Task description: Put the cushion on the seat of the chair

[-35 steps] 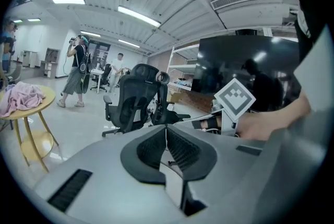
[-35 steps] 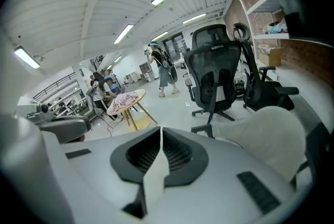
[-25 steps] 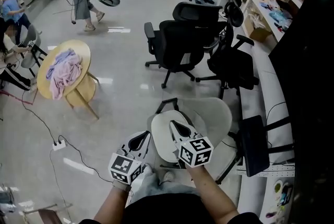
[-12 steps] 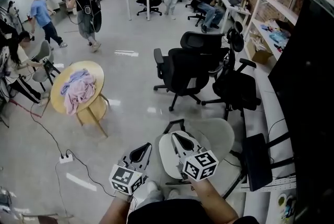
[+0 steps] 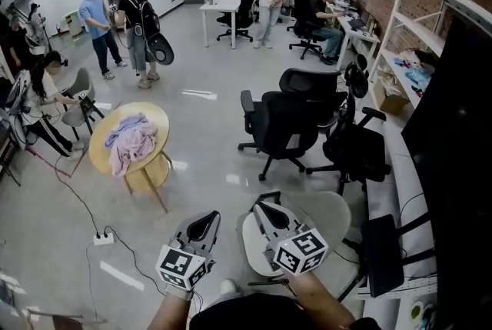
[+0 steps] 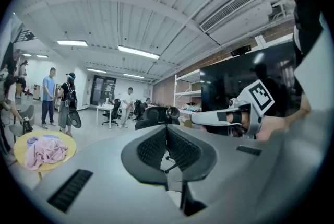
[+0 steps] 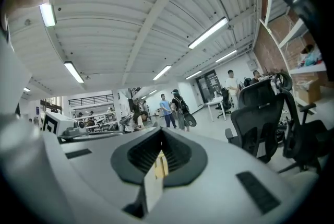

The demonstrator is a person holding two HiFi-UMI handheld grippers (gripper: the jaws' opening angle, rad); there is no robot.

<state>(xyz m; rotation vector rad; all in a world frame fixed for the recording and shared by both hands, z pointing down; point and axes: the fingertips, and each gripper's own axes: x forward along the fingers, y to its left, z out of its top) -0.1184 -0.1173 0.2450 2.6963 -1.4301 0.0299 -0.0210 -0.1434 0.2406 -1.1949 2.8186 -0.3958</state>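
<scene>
A round pale grey cushion [image 5: 257,253] hangs under my right gripper [image 5: 266,208], which is shut on a thin pale edge of the cushion [image 7: 154,178]; that edge shows as a narrow strip between the ribbed pads. Just behind and to the right of the cushion stands the pale grey chair [image 5: 329,207], its seat partly hidden by the cushion. My left gripper [image 5: 207,218] is held beside the right one, to its left, shut with nothing in it. In the left gripper view its pads [image 6: 154,145] meet on a line, and the right gripper [image 6: 228,116] shows at the right.
Black office chairs [image 5: 286,125] stand a little beyond the pale chair. A round wooden table with a pink cloth [image 5: 131,144] is at the left. A power strip with cables [image 5: 104,239] lies on the floor. Shelving [image 5: 430,36] lines the right wall; several people stand at the back.
Both grippers have risen side by side, and the cushion has come up with the right one. The head view has tilted up and shows more of the room's far end.
</scene>
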